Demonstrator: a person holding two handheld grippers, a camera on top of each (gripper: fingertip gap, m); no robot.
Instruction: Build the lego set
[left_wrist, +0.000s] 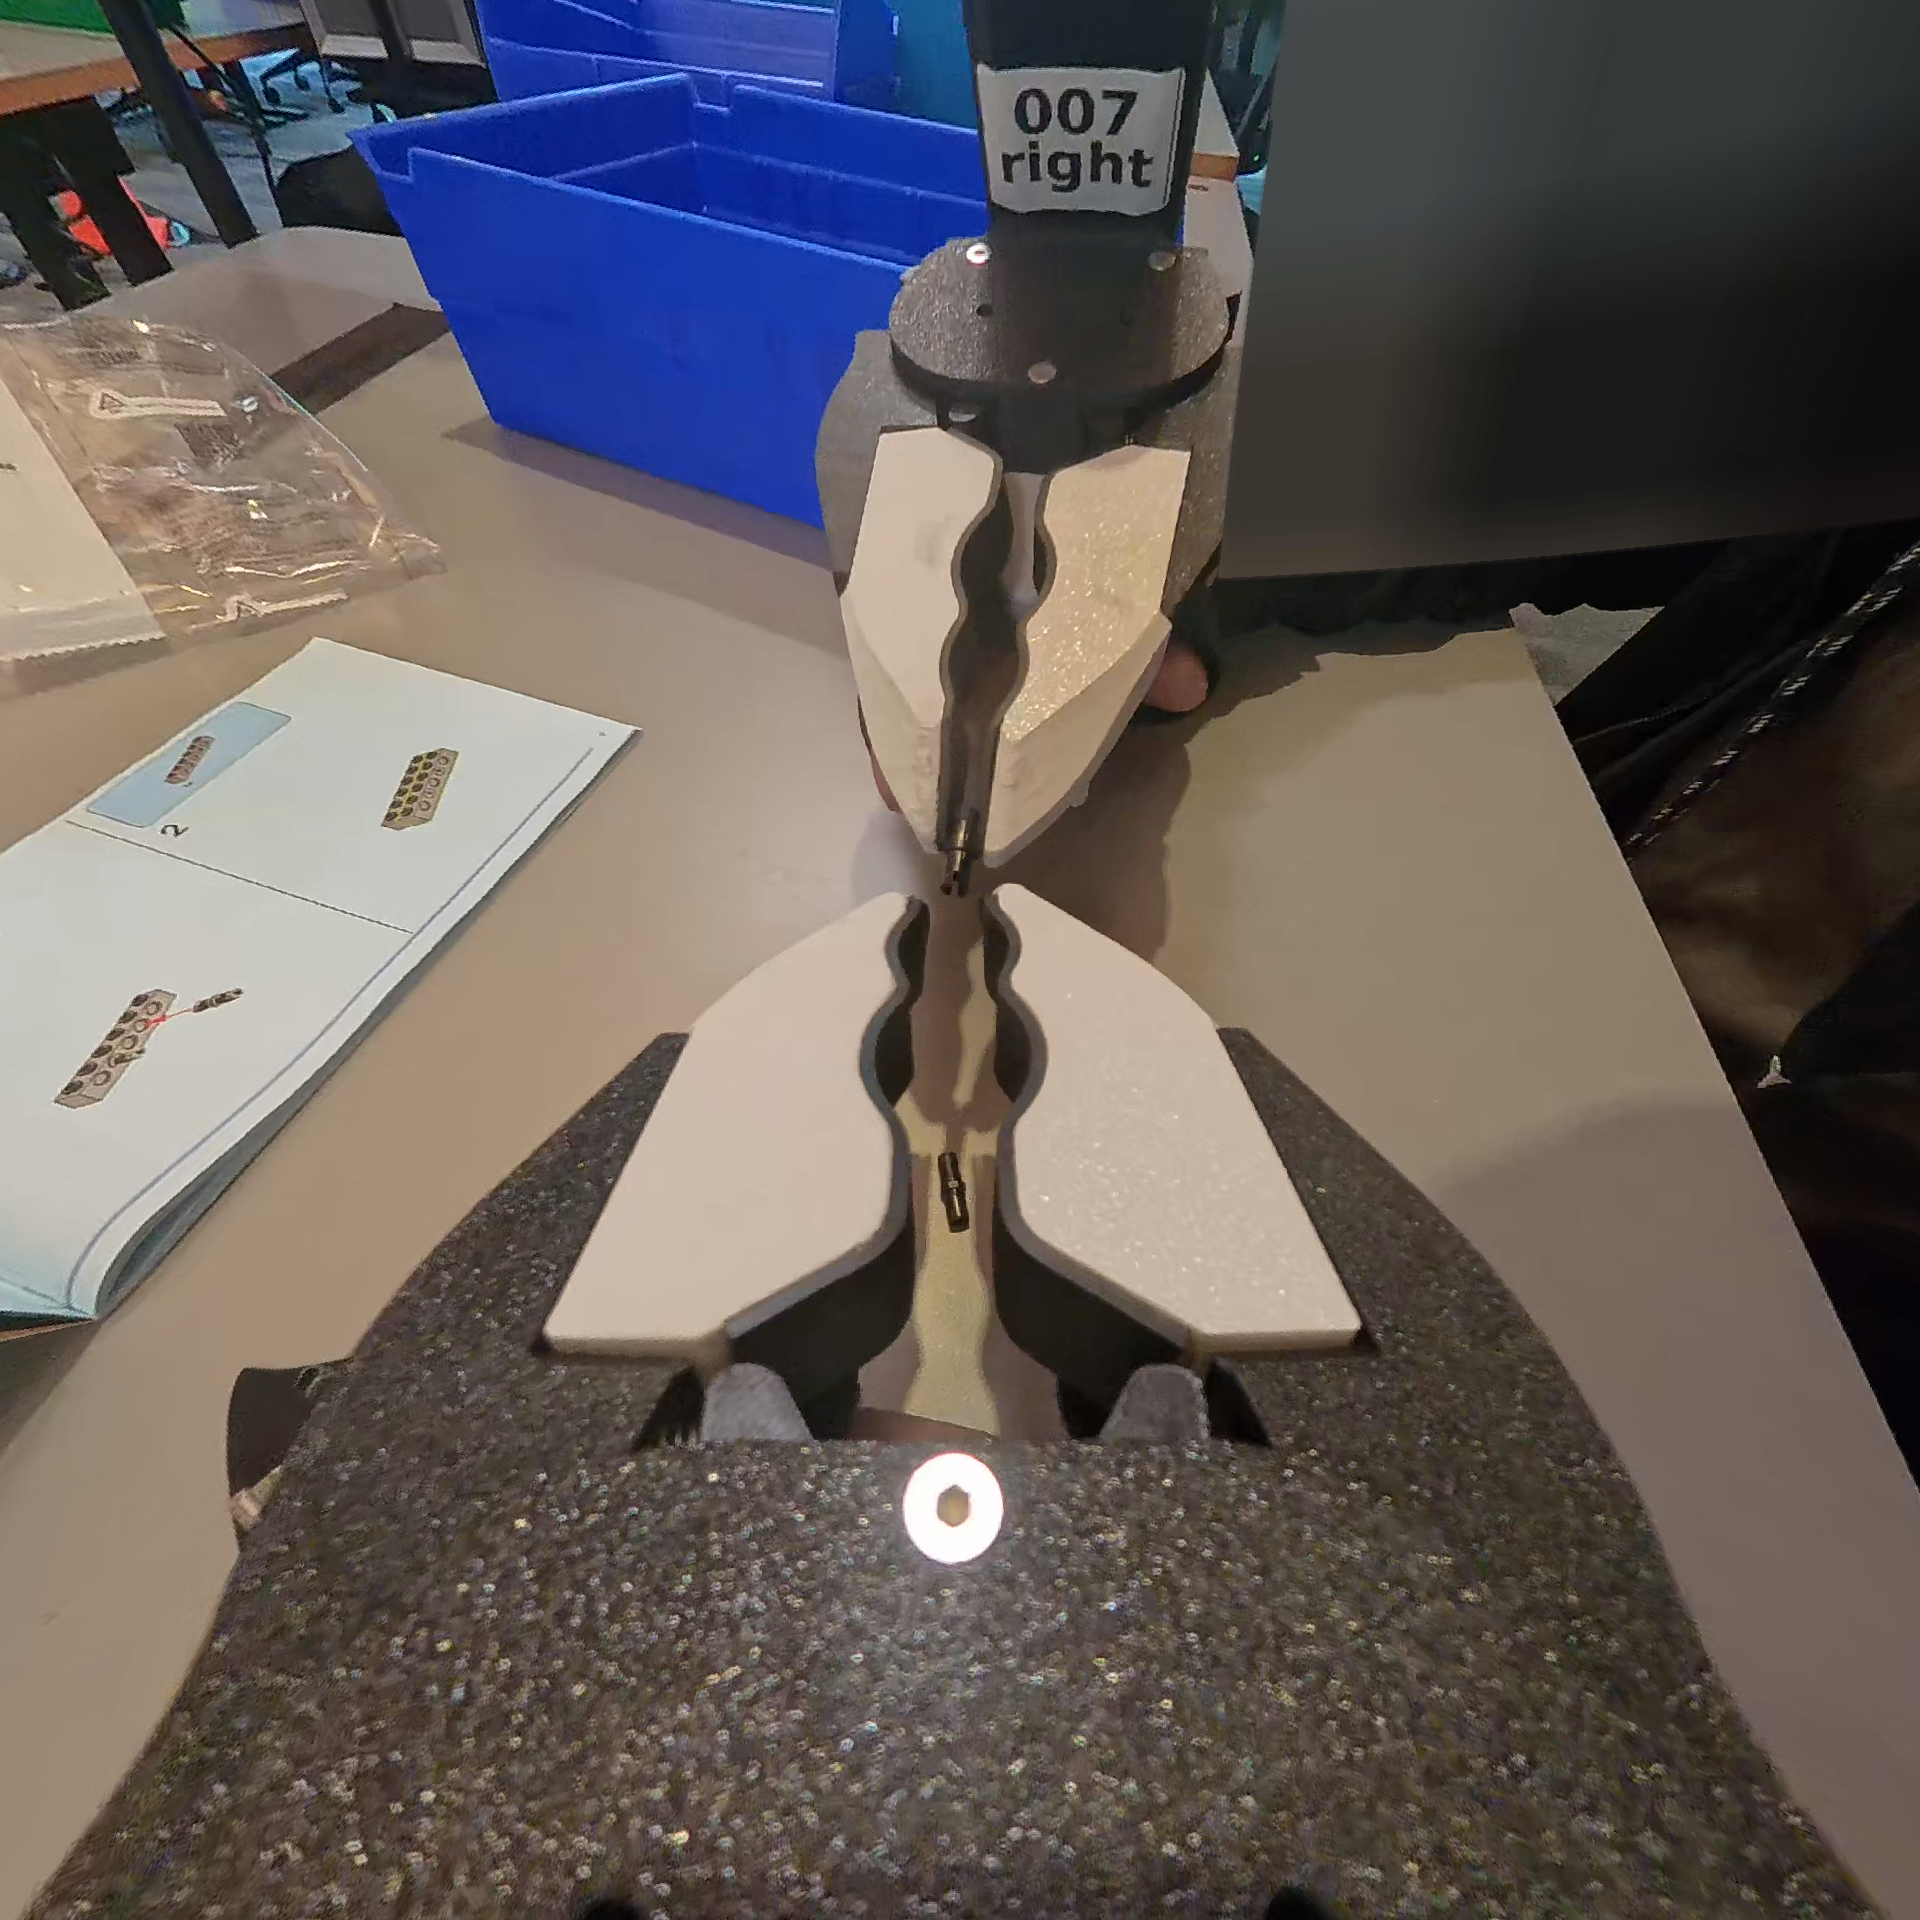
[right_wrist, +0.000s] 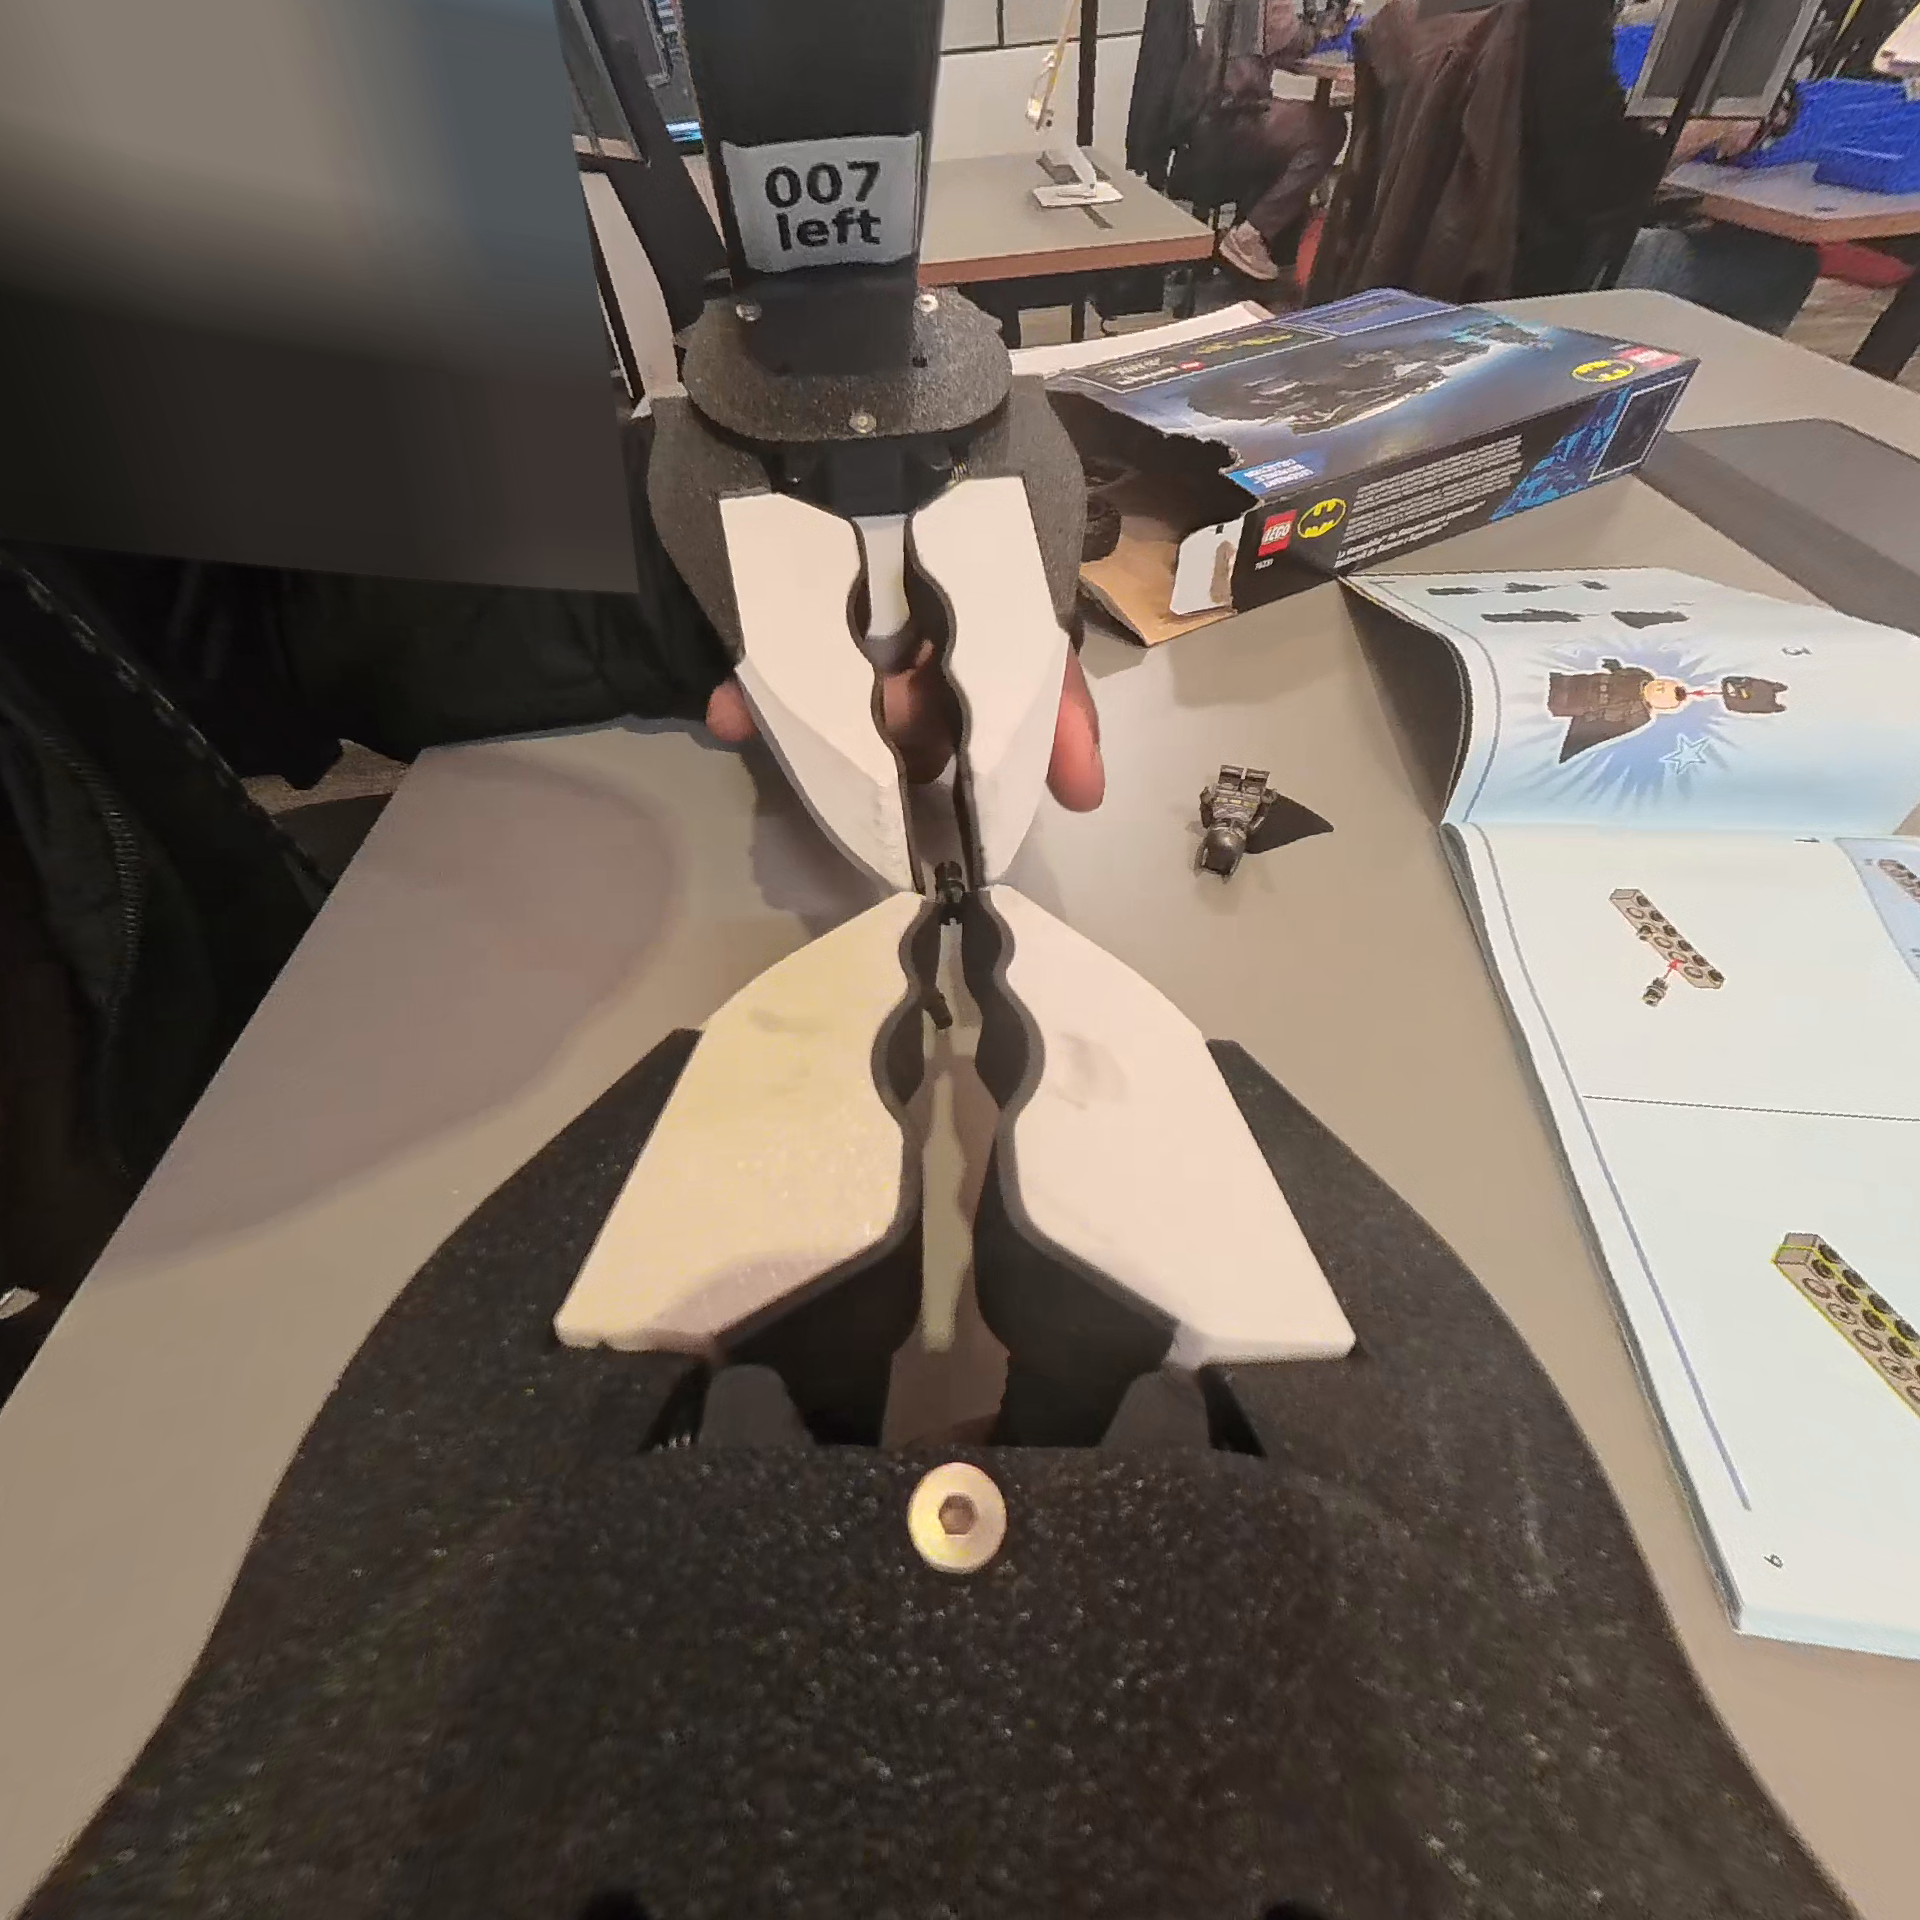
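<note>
My right gripper (right_wrist: 951, 902) is shut on a small black pin (right_wrist: 948, 883), which sticks out past its fingertips. The left wrist view shows the same pin (left_wrist: 956, 857) pinched in the right gripper (left_wrist: 961, 847). My left gripper (left_wrist: 958, 902) faces it tip to tip with its jaws open. The pin's free end is at the mouth of the left jaws and the pads do not press on it. The left gripper also shows in the right wrist view (right_wrist: 943, 879). A second black pin (left_wrist: 951, 1190) lies on the grey table (left_wrist: 1351, 935) under the left fingers; it also shows in the right wrist view (right_wrist: 938, 1010).
An open instruction booklet (left_wrist: 260, 935) (right_wrist: 1714, 1039), a clear plastic bag (left_wrist: 187, 468) and a blue bin (left_wrist: 644, 291) are on the table. A torn toy box (right_wrist: 1403, 447) and a small dark minifigure (right_wrist: 1236, 816) lie nearby. The table edge (left_wrist: 1621, 831) is close, with a person seated behind it. My left and right fingertips are right by each other. My left gripper's tips are some 12 cm from the small dark minifigure (right_wrist: 1236, 816).
</note>
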